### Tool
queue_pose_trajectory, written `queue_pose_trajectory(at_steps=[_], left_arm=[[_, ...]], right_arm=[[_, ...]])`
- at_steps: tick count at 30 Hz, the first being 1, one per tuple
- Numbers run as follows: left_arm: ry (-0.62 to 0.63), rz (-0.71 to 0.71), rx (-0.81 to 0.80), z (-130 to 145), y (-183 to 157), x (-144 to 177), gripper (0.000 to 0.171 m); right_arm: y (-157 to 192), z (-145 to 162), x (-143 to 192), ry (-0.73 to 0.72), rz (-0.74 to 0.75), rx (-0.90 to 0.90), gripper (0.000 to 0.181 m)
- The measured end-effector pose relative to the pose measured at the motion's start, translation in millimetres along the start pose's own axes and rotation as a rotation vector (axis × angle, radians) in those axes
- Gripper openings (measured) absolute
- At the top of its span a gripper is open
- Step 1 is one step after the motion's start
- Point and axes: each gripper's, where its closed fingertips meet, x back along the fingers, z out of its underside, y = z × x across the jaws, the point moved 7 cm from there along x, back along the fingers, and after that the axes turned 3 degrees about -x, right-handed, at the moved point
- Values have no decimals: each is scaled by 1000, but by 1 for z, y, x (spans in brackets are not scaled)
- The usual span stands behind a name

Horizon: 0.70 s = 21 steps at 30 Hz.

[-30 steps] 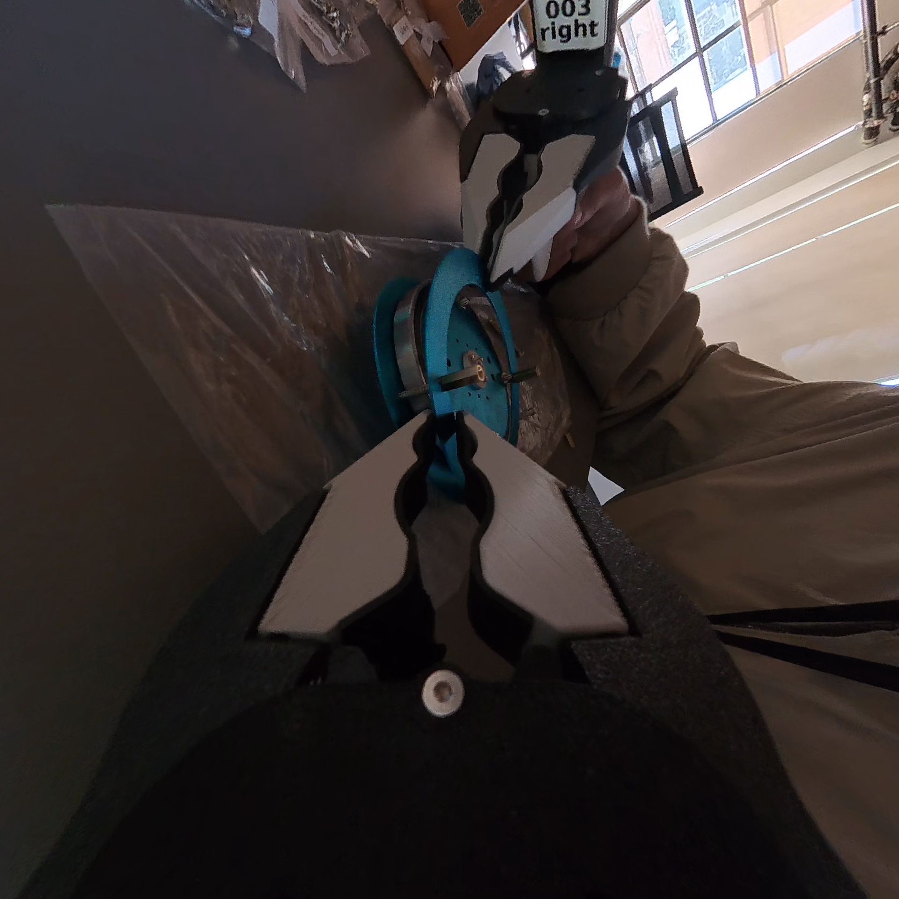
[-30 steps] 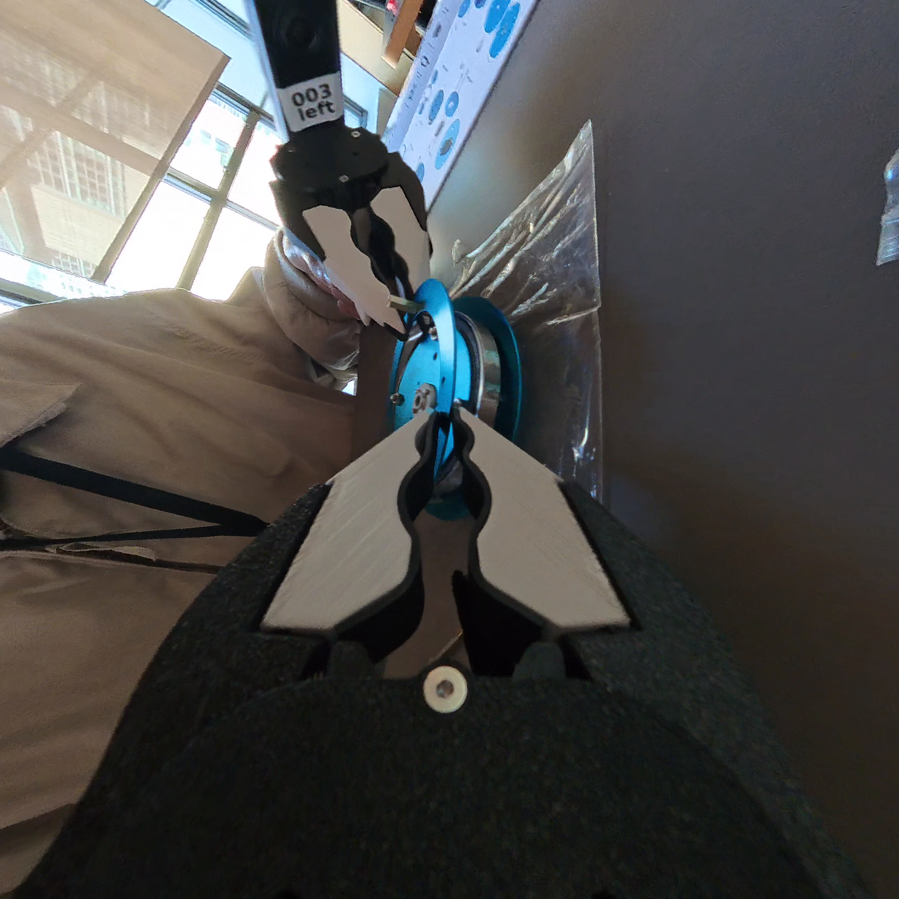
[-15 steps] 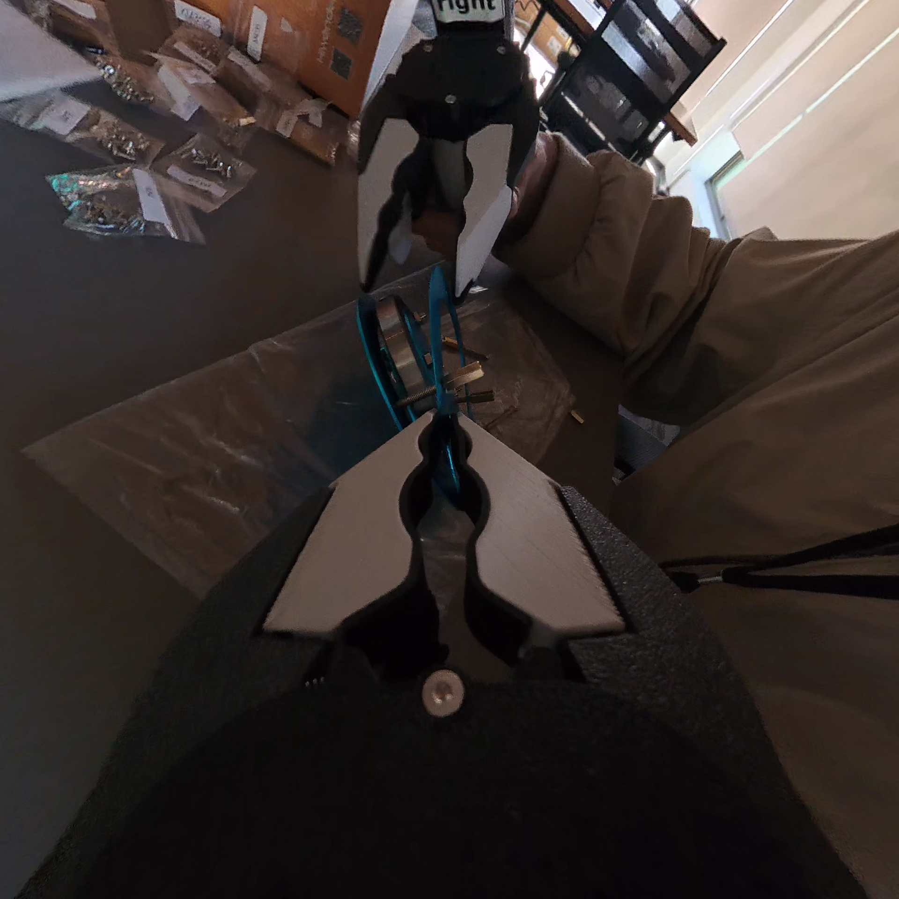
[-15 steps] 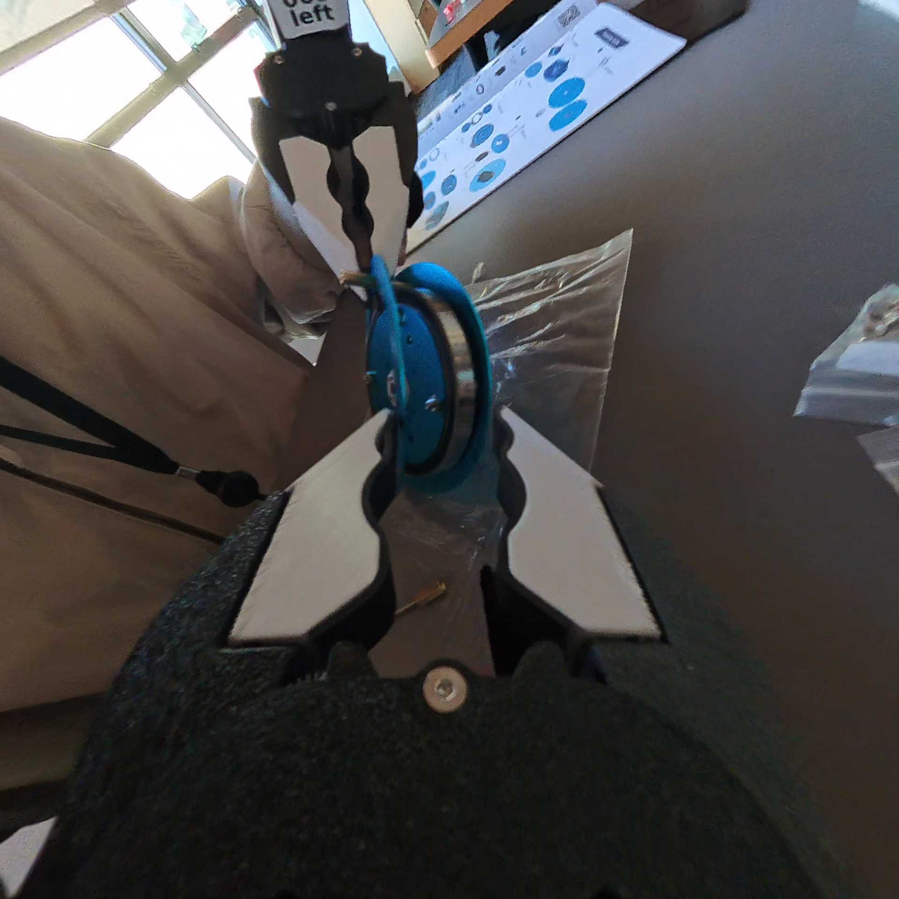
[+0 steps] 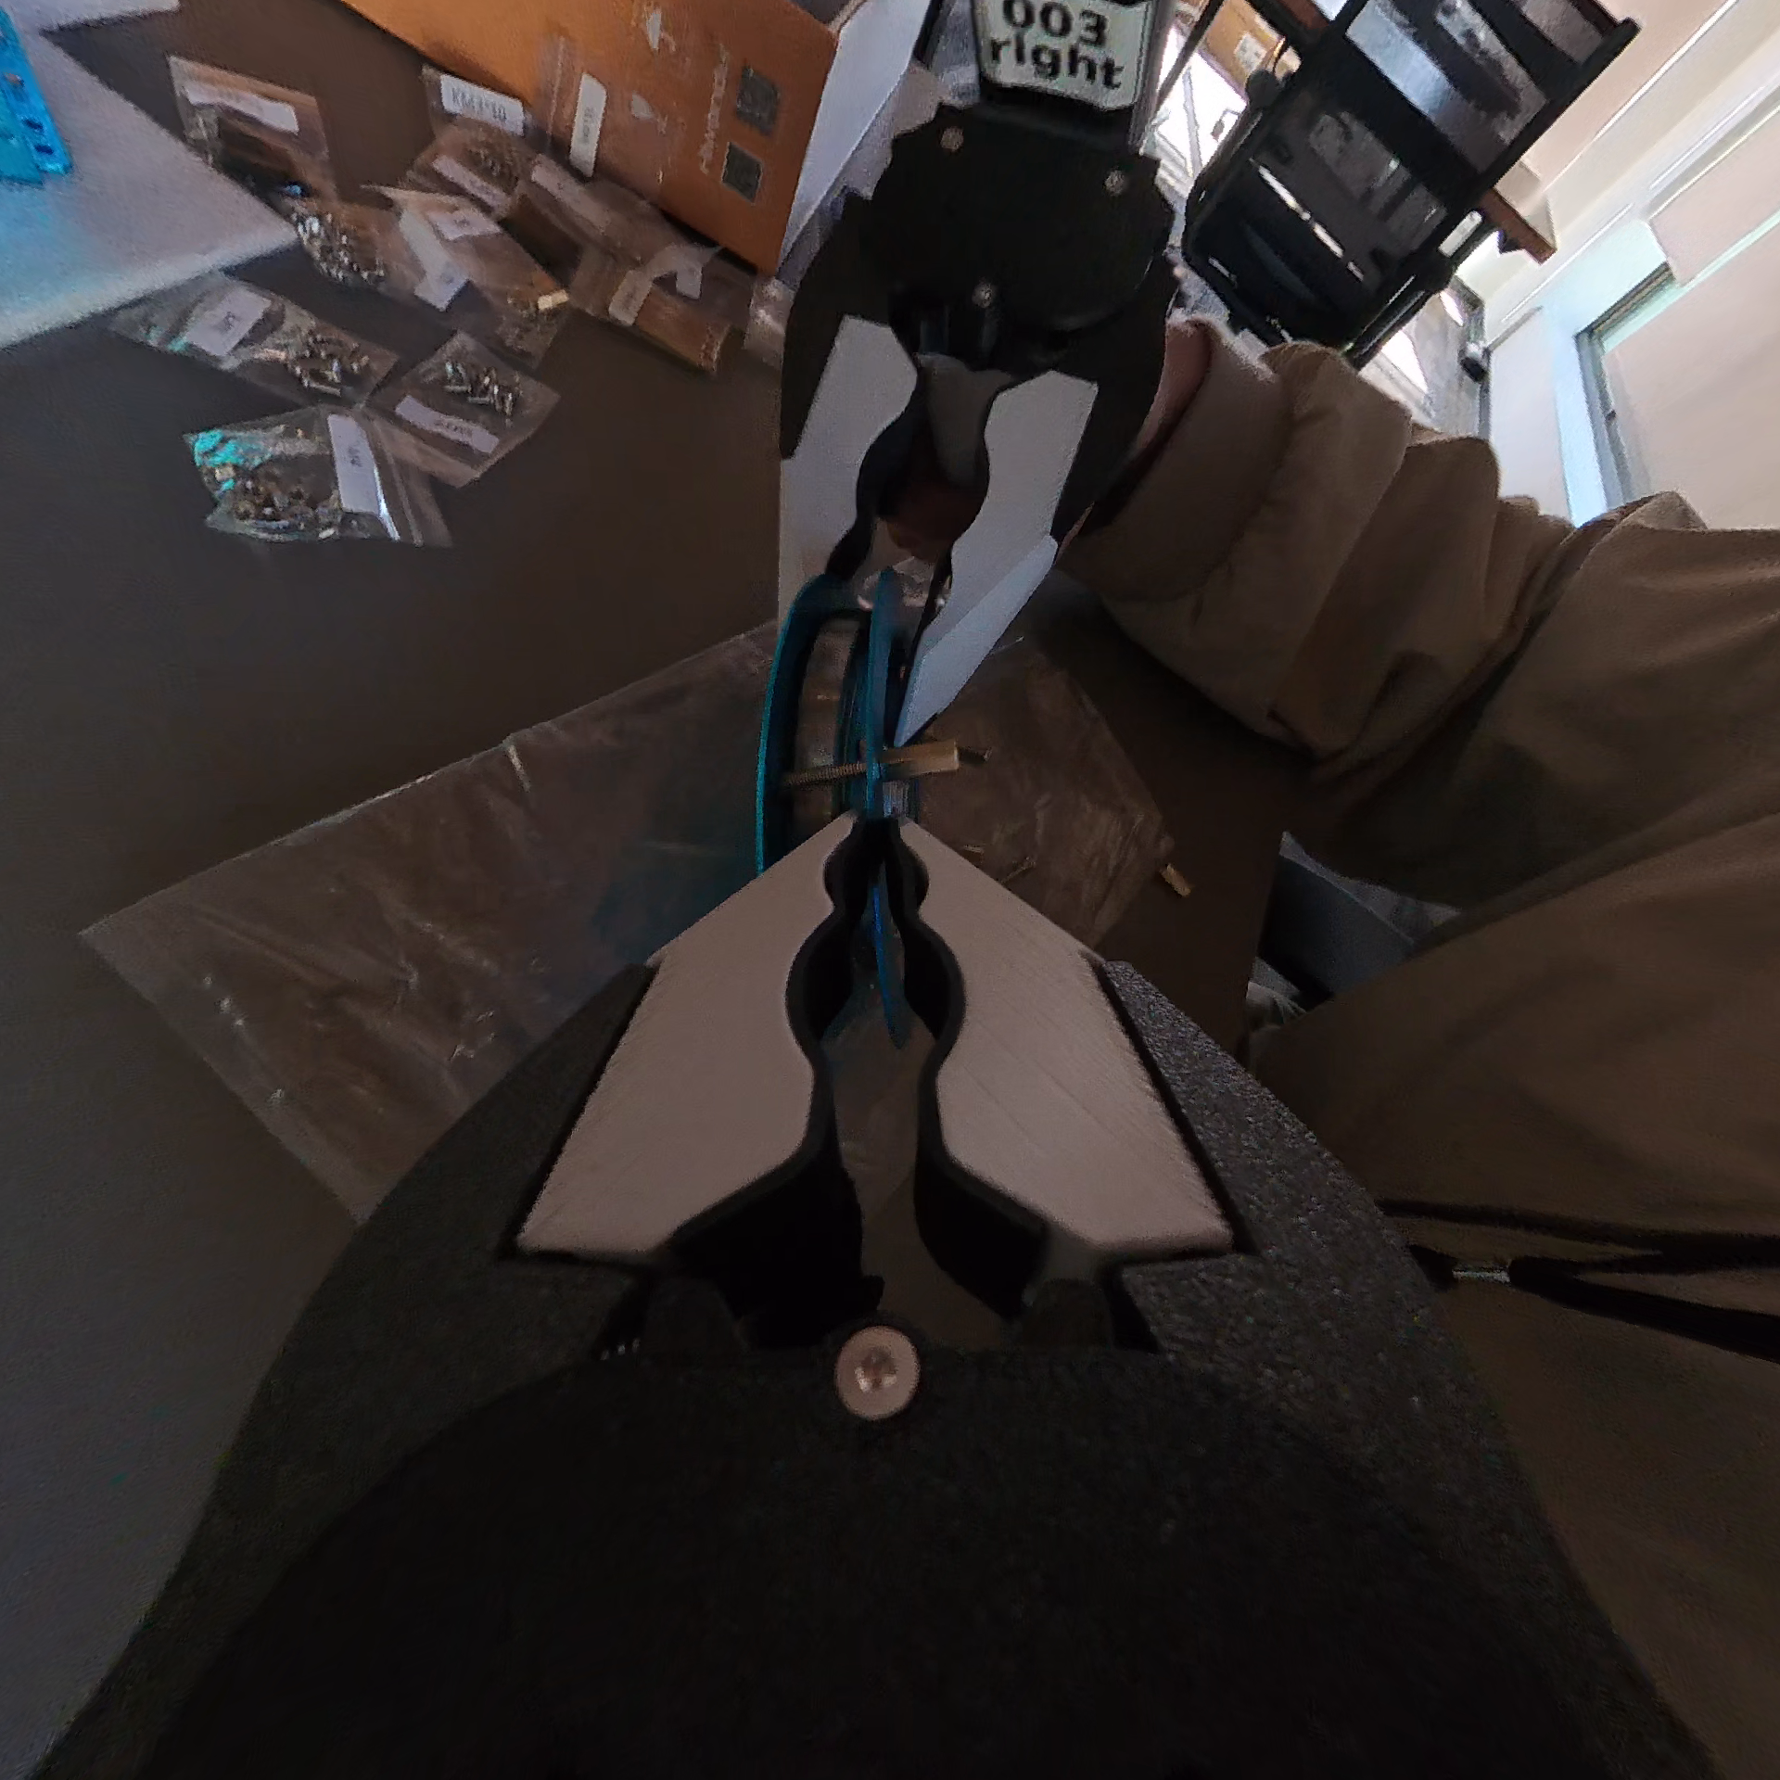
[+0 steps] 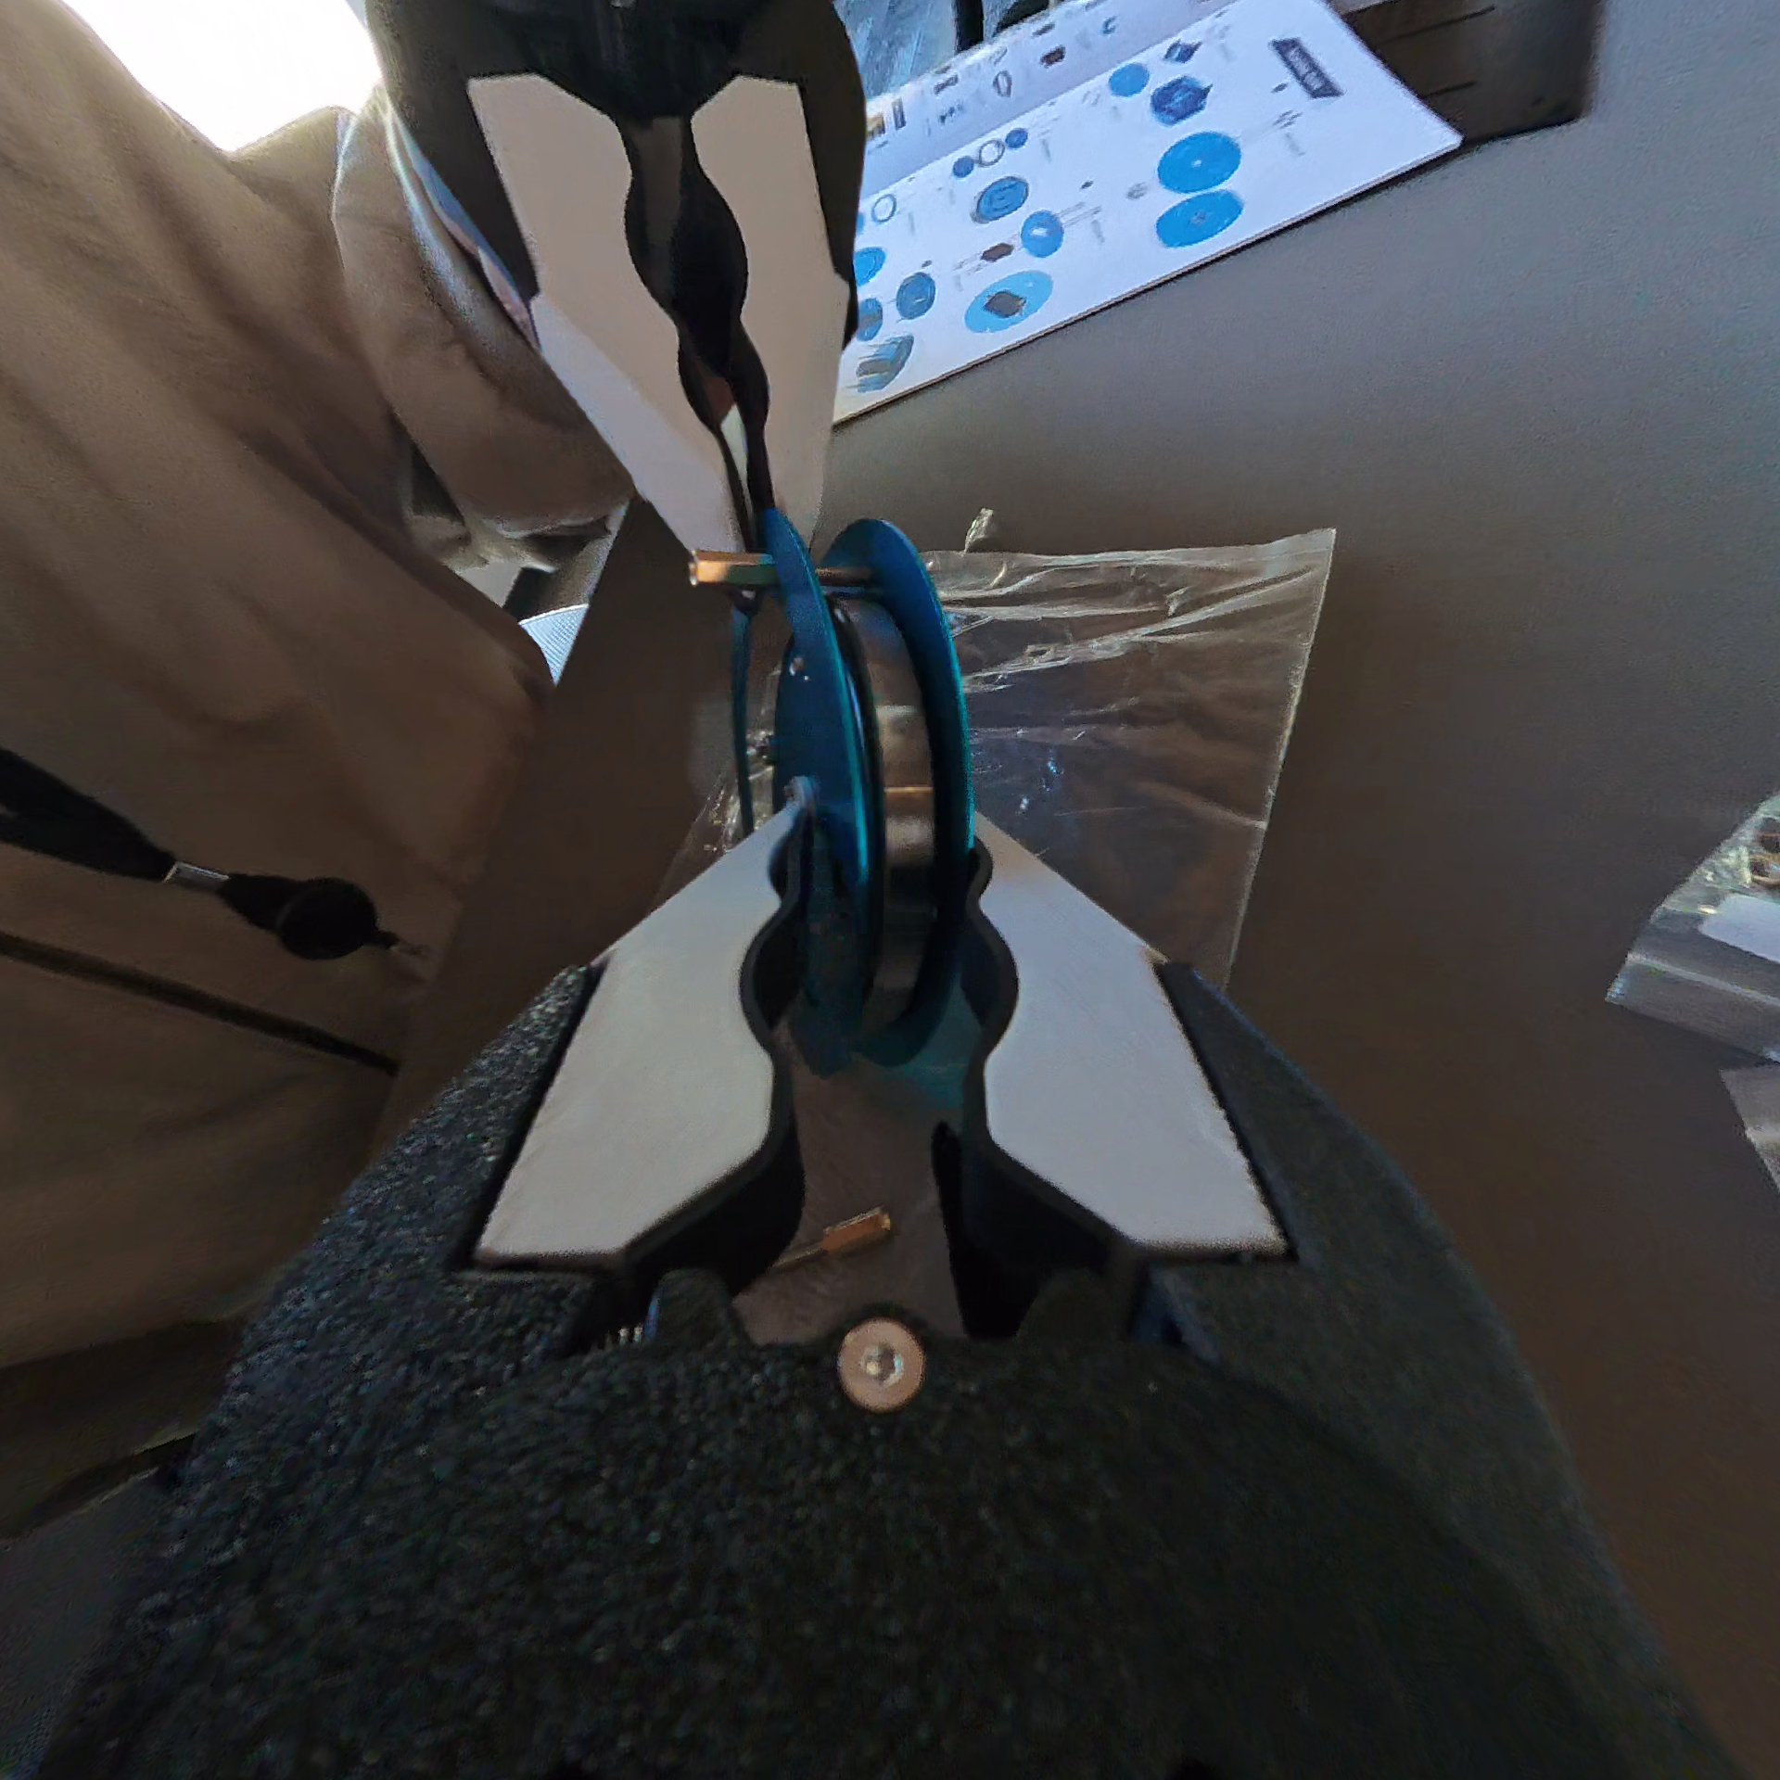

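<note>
Two hand-held tools meet over a dark counter (image 6: pixel 1445 578), sharing one blue assembly (image 6: pixel 867 771): two blue discs with a silver ring sandwiched between them, held on edge.

At nine o'clock in the left wrist view, small clear bags of screws (image 5: pixel 318 462) lie on the counter, with an orange cardboard box (image 5: pixel 674 125) beyond them at eleven o'clock. At the centre, the left tool (image 5: pixel 878 848) is clenched on the rim of the thin outer disc (image 5: pixel 881 674), its jaws nearly together. A brass standoff (image 5: pixel 925 759) pokes sideways from that disc, just past the tips.

In the right wrist view, a tan sleeve (image 6: pixel 241 482) fills nine o'clock. The right tool (image 6: pixel 881 867) grasps the assembly from the opposite edge, jaws spread wider to span both discs and the ring. A loose brass standoff (image 6: pixel 848 1238) lies below at six o'clock. A clear plastic bag (image 6: pixel 1137 693) lies behind at three o'clock, a printed sheet (image 6: pixel 1156 173) at one o'clock.

Judging by this, both grips should stay square to the rims so the stack cannot twist.
</note>
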Motion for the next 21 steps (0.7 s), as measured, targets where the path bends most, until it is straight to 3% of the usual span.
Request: queue_pose_trajectory(at_steps=[3, 6, 10, 11, 15, 17, 19, 21], left_arm=[[-39, -26, -90, 1, -7, -2, 2], [-91, -89, -147, 4, -1, 4, 17], [-117, -62, -108, 13, 12, 3, 60], [-98, -28, -98, 16, 13, -2, 64], [-43, 80, -80, 24, 16, -23, 61], [-49, 130, -98, 23, 13, -26, 34], [-86, 148, -102, 18, 13, -25, 19], [-99, 176, -99, 16, 12, -24, 17]], right_arm=[[6, 4, 5, -38, 0, 17, 21], [7, 8, 9, -66, -8, 5, 21], [4, 11, 11, -82, -19, -30, 21], [4, 11, 11, -86, -25, -31, 21], [3, 11, 9, -102, -49, -46, 21], [3, 11, 8, -108, -54, -49, 21], [4, 10, 8, -114, -61, -51, 21], [6, 10, 8, -124, -73, -44, 21]])
